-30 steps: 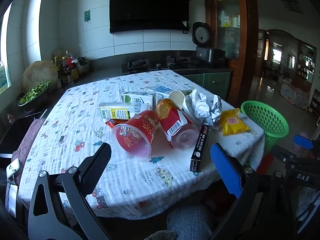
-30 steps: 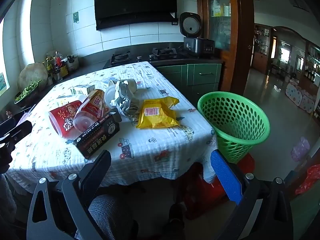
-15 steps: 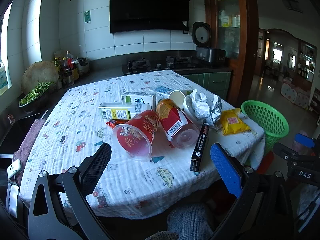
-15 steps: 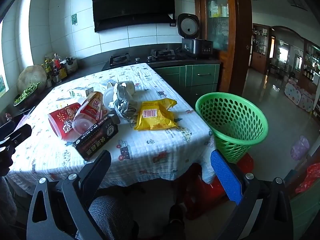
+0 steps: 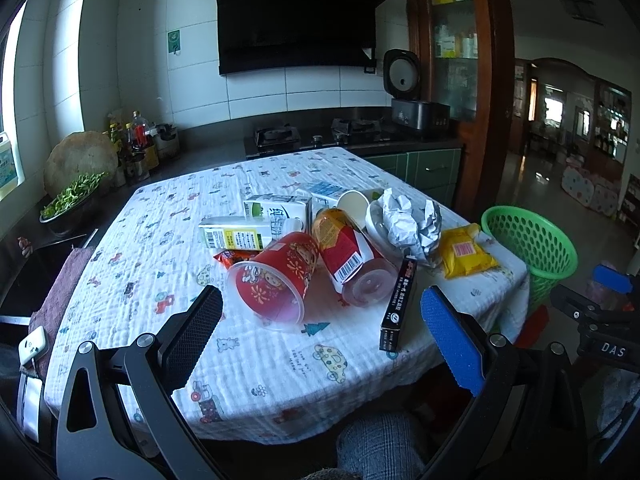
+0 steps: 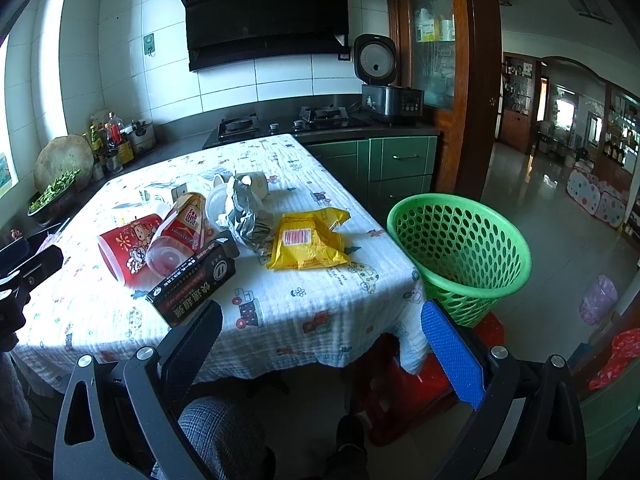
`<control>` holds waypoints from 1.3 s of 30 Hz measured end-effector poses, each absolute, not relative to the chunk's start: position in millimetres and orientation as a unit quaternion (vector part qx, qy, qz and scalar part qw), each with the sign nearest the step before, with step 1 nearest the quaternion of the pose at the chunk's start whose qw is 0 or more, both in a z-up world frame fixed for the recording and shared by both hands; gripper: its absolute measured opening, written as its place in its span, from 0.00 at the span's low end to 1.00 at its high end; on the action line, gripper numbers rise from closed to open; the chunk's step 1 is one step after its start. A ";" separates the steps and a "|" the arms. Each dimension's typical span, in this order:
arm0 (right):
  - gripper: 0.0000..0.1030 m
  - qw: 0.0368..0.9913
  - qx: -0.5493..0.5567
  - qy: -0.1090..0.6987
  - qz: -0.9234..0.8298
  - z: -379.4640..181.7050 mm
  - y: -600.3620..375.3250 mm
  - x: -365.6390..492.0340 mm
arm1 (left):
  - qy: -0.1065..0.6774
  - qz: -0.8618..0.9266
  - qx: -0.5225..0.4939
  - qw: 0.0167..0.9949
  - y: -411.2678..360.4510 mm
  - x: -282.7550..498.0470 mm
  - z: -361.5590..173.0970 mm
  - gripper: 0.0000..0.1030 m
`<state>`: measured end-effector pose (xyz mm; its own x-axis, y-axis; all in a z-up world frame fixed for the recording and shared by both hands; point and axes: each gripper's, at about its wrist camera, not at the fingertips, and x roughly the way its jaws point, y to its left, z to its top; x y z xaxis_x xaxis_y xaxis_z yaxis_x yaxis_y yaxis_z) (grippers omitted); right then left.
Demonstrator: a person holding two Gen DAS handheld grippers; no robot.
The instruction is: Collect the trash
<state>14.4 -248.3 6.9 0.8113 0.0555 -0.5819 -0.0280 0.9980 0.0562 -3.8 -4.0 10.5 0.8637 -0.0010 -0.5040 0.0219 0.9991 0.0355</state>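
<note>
**A:** What surface and room appear here?

**B:** A kitchen. The counter [image 5: 132, 264], draped in a white cloth printed with small cartoon cars, carries the trash. Behind it stand a gas hob [image 6: 280, 122], a black extractor hood [image 6: 264, 12] and an open rice cooker [image 6: 386, 88]. A green basket [image 6: 460, 252] stands on the floor just beside the counter's right-hand corner.

**A:** Where does the trash lie?

**B:** Clustered mid-counter: a red cup [image 5: 276, 276] on its side; a second tipped cup [image 5: 352, 256] with a barcode touching it; milk cartons [image 5: 256, 224] behind; crumpled foil [image 5: 408, 220] in a white bowl; a yellow packet [image 6: 308, 240] nearest the basket; a black box [image 6: 192, 280] lying towards the near edge.

**A:** And the tools?

**B:** The left tool [image 5: 320, 328] hangs above the near edge of the counter, fingers spread wide, holding and touching nothing. The right tool [image 6: 320, 332] hangs off the counter's near right corner, fingers equally wide apart, also empty. A grey-checked trouser leg [image 6: 224, 432] shows below.
</note>
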 end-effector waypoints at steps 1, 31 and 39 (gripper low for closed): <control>0.94 0.952 0.022 0.306 0.021 7.2 -248.5 14.6 | 0.261 -0.005 0.020 0.965 -4.0 -3.7 11.4 0.95; 0.94 0.953 0.024 0.301 0.030 10.6 -246.6 15.4 | 0.247 0.006 0.027 0.969 -5.0 -7.0 21.7 0.95; 0.94 0.952 0.019 0.303 0.034 8.4 -243.7 16.7 | 0.248 0.009 0.025 0.968 -3.3 -4.5 22.0 0.95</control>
<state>16.7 -243.7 8.4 0.8145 0.0768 -0.5750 -0.0540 0.9969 0.0567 -4.5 -3.3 22.0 0.8767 0.0291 -0.4802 -0.0040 0.9986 0.0532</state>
